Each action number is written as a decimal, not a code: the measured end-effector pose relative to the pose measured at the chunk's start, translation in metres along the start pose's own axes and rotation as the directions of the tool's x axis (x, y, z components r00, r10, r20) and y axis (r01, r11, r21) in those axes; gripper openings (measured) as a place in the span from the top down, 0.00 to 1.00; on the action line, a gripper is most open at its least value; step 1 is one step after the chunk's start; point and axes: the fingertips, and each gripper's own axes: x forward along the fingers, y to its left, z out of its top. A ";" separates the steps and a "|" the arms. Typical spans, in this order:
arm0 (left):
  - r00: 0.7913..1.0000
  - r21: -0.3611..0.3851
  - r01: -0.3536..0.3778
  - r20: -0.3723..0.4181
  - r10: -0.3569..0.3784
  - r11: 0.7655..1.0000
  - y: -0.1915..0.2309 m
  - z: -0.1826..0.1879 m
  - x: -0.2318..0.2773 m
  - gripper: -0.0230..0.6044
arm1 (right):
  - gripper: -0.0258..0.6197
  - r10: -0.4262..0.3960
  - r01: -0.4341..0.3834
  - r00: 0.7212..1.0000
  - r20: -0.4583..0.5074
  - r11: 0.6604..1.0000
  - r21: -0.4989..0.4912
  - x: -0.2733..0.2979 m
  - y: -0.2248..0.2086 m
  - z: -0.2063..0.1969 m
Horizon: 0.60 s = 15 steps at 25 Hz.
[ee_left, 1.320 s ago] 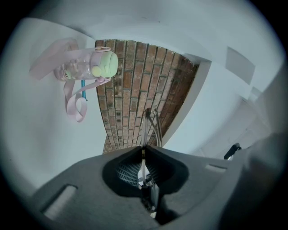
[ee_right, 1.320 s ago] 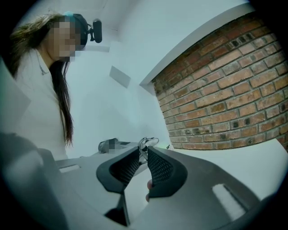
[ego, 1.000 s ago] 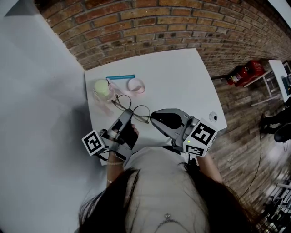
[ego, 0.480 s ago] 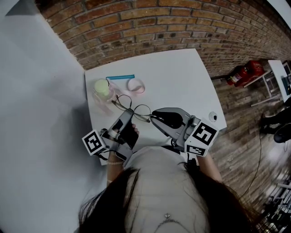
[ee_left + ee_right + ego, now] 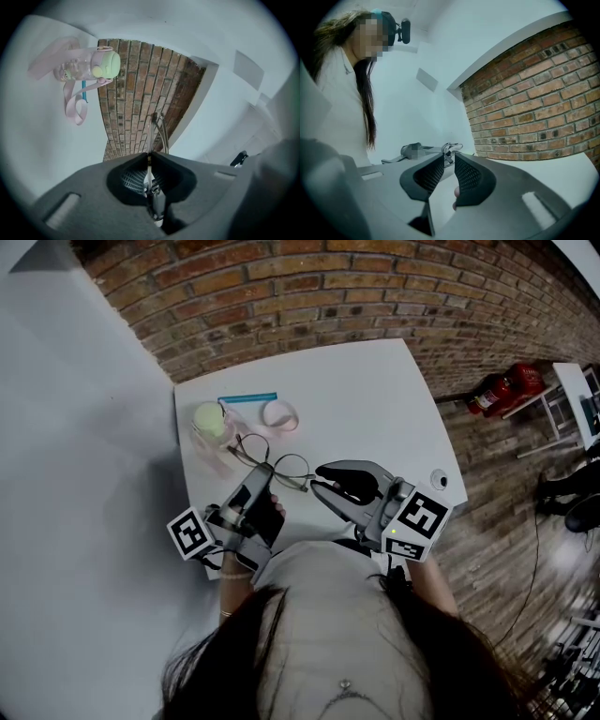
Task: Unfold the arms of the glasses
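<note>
Near the bottom of the head view, a person works two hand-held grippers over a white table (image 5: 375,399). The left gripper (image 5: 149,158), at lower left, has its jaws pressed together on a thin wire part of the glasses (image 5: 292,468). They sit just beyond both grippers, over the near part of the table and left of centre. The pinched part looks like the rim near a hinge, though the gripper view is too tight to be sure. The right gripper (image 5: 449,159), at lower right, has its jaws a narrow gap apart and clamps nothing, its tips just short of the frame's wire. The wire-rimmed glasses appear light, springy and easily bent, with lenses likely to smear or scratch. The safer hold is probably on a folded arm close to its hinge, swung outward gently while the left gripper steadies the frame rather than a lens. Farther up the table, toward the upper left, stands a pink bottle (image 5: 210,424) with a pale green lid. A pink strap (image 5: 279,414) loops just to its right, and a blue stick (image 5: 248,398) lies beyond that. A brick wall (image 5: 309,287) fills the top of the frame.
</note>
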 end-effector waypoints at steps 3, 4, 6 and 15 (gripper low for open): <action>1.000 -0.006 0.008 -0.007 -0.008 1.000 -0.001 -0.002 0.001 0.93 | 0.86 0.007 -0.007 1.000 -0.004 1.000 -0.002 0.001 0.002 -0.001; 1.000 -0.006 0.010 -0.011 -0.010 1.000 -0.002 -0.003 0.001 0.93 | 0.86 0.008 -0.008 1.000 -0.007 1.000 -0.004 0.001 0.002 -0.002; 1.000 -0.005 0.011 -0.018 -0.011 1.000 -0.001 -0.004 0.002 0.93 | 0.86 0.003 -0.003 1.000 -0.010 1.000 -0.011 0.003 0.002 -0.003; 1.000 0.001 -0.011 -0.025 0.011 1.000 0.004 -0.004 0.002 0.93 | 0.88 -0.011 0.011 1.000 -0.009 0.999 -0.031 0.004 0.002 -0.001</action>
